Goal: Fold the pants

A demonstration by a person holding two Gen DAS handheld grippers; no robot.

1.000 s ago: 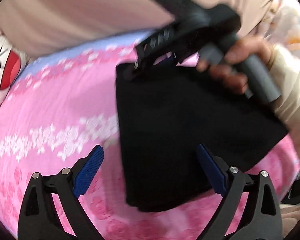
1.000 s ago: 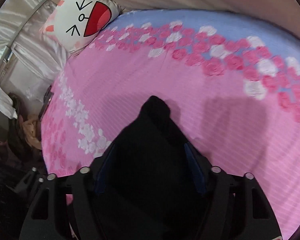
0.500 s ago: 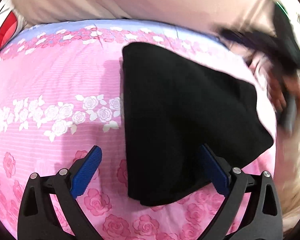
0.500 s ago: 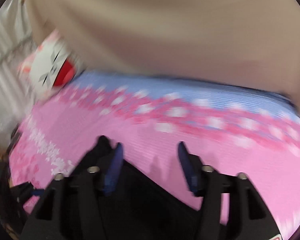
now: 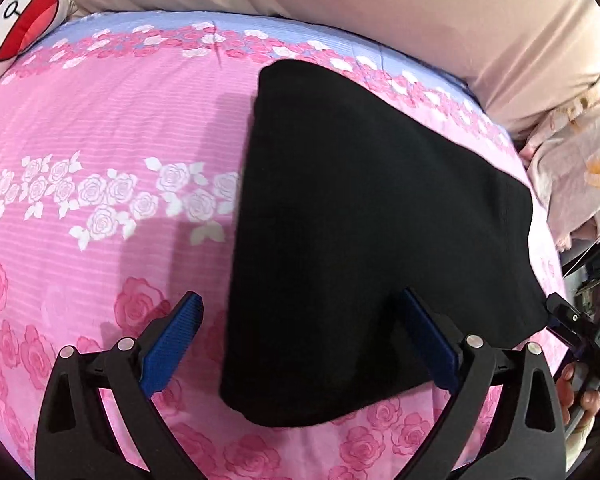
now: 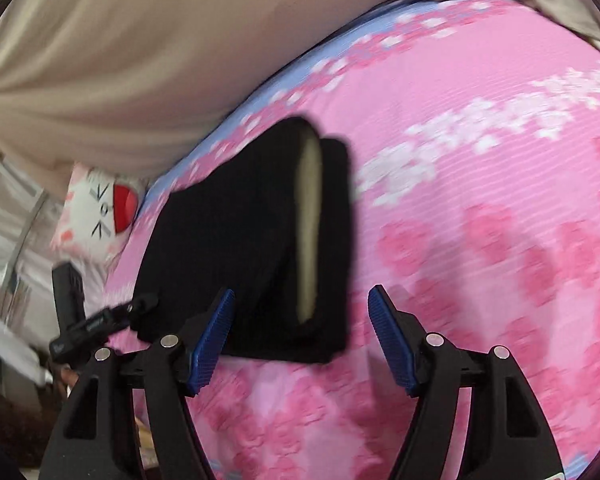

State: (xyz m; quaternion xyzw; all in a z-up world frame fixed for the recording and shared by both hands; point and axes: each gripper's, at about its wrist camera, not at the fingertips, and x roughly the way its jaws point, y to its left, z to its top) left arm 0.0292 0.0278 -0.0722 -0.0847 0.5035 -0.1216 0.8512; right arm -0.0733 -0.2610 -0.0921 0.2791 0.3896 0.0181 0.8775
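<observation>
One pair of black pants (image 5: 364, 232) lies folded flat on the pink bed (image 5: 112, 132), toward its right side, top corner near the blue border. Two grippers show: the left gripper (image 5: 300, 344) hangs with jaws spread wide, empty, over the pants' near edge; the right gripper (image 6: 302, 336) is likewise spread and empty, just off the pants. One pillow (image 5: 16, 28) sits at the far left corner.

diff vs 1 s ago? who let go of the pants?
The right gripper let go of the black pants and pulled back, jaws now open. The pants lie folded on the pink bedsheet. The left gripper stayed open above their near edge.
</observation>
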